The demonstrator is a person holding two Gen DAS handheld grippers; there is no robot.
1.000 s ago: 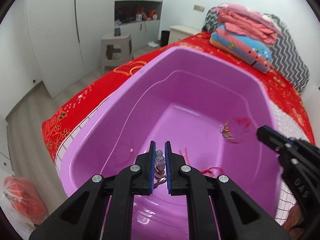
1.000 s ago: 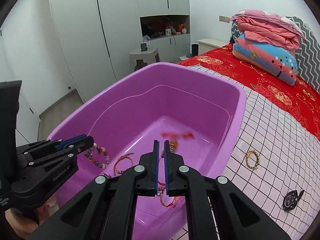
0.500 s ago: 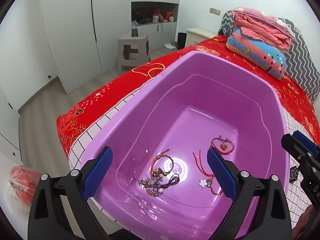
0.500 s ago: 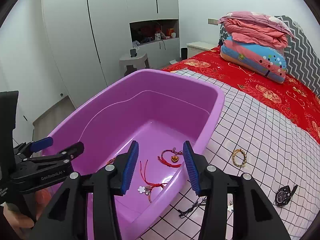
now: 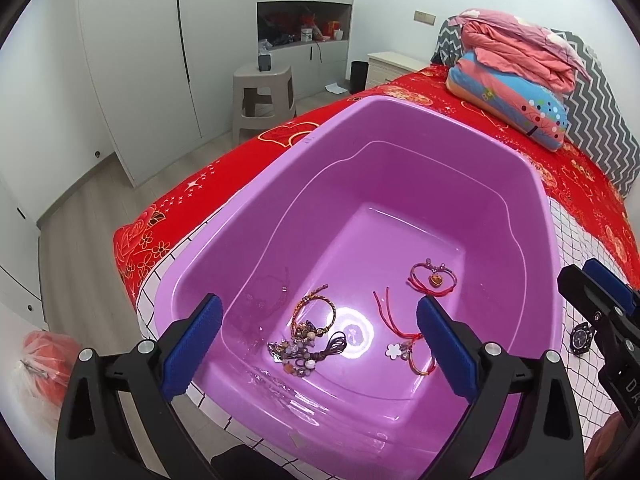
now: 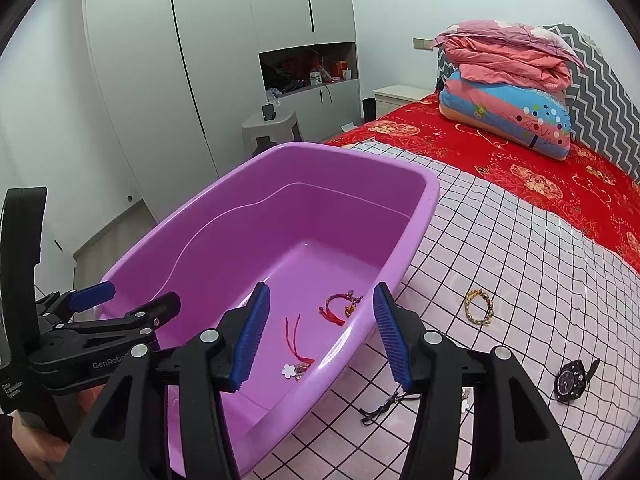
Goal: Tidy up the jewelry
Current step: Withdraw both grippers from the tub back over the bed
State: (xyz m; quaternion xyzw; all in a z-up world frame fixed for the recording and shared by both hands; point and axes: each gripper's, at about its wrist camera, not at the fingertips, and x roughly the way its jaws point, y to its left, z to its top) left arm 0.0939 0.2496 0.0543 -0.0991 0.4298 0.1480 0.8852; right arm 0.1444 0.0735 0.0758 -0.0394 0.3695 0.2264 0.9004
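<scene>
Both grippers, seen clamped a second earlier, are now shown spread wide and empty above the purple tub [image 5: 404, 128] on the bed [image 6: 520, 248]. The left gripper [image 5: 318, 344] had a beaded piece pinched between its fingers [image 5: 192, 350]; that beaded bracelet [image 5: 298, 354] is now seen lying on the tub floor, touching a woven brown bracelet [image 5: 314, 312]. The red cord bracelet with a heart charm [image 5: 434, 278], blurred in mid-air before, is now at rest further right, with a flower-charm red cord [image 5: 400, 344] near it. The right gripper [image 6: 320, 338] is held over the tub's near right rim, its blue fingers [image 6: 390, 338] well apart. Outside the tub, on the checked sheet, a gold bracelet [image 6: 478, 307], a black watch [image 6: 572, 376] and a dark cord [image 6: 380, 406] just beside the tub wall are left. Open sheet is seen to the right of the tub; the far half of the tub floor is bare.
</scene>
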